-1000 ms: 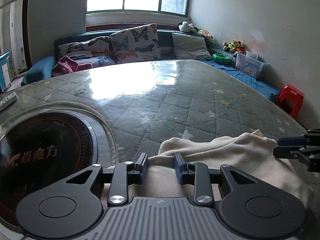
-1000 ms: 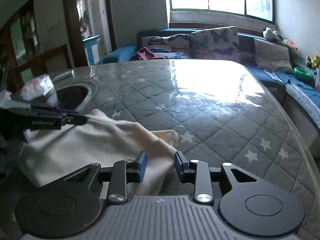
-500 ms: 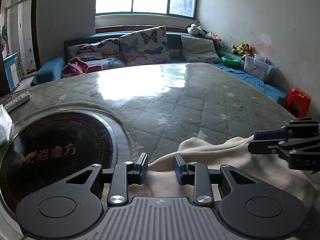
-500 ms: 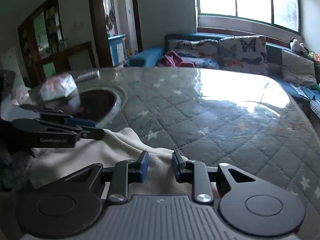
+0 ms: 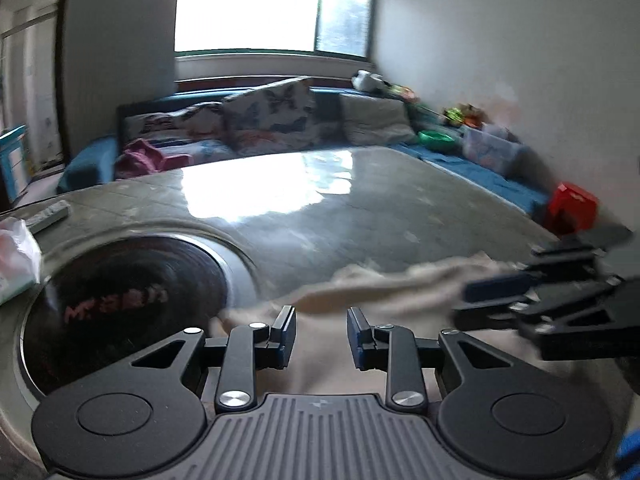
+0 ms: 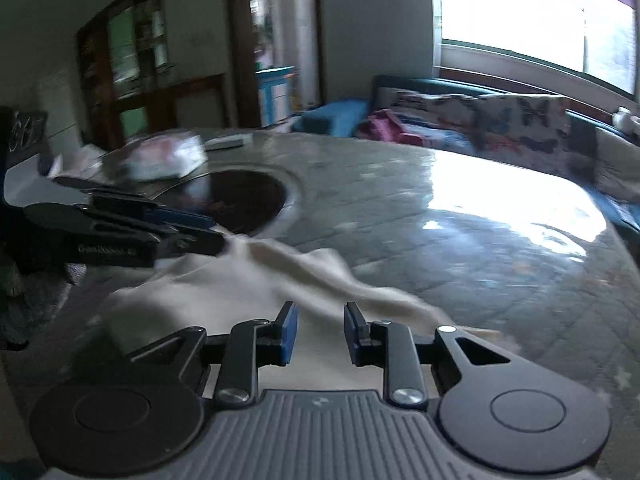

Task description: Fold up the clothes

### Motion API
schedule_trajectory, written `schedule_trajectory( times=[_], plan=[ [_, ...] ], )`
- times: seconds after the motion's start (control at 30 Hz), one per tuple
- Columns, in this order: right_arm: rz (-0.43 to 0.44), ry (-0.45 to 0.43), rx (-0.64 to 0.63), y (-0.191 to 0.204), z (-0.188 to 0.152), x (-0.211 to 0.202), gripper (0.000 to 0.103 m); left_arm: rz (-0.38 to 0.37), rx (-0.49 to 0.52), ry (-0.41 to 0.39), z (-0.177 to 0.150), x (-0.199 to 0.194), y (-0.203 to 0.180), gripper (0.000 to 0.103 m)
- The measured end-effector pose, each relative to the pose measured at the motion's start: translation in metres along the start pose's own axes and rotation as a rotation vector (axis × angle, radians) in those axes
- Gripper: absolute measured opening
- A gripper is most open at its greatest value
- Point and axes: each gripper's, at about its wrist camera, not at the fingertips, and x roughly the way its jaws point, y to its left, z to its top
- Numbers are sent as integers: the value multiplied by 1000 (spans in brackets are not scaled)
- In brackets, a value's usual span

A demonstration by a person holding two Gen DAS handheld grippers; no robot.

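surface: grey quilted star-print tabletop (image 5: pixel 400 216), glossy | cream fabric garment (image 6: pixel 224 292) | left hand-held gripper (image 5: pixel 321 334), right hand-held gripper (image 6: pixel 320 332): jaws apart | room: window-lit, blue sofa (image 5: pixel 480 168)

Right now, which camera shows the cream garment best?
The right wrist view: the cream garment spreads broadly from the left gripper toward the camera. The left wrist view shows only a blurred strip behind its fingers.

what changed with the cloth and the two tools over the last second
Both tools, left and right, have swung leftward and tilted up, and the cream cloth now stretches between them in a raised ridge rather than lying flat. Both tools remain open with the same gap; whether either actually holds the cloth cannot be told. The table is unchanged.
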Motion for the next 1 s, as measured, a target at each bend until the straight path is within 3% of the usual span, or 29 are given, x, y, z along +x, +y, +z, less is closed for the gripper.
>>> schedule_trajectory(
  times=[0.23,0.43,0.57,0.7,1.0],
  plan=[
    [90,25,-79,41,-8,5,24,17,-2,31,-26,-9,0,31],
    [204,43,-153,75,-15,-3,24,56,-92,20,-28,-18,17,30],
    [235,18,-172,83,-12,-11,24,47,-105,-8,-20,-21,19,29],
    [174,-5,-127,66,-5,-14,24,20,-109,-40,-8,-15,19,29],
    [60,30,1,16,5,7,24,58,-200,6,-14,12,46,24]
  ],
)
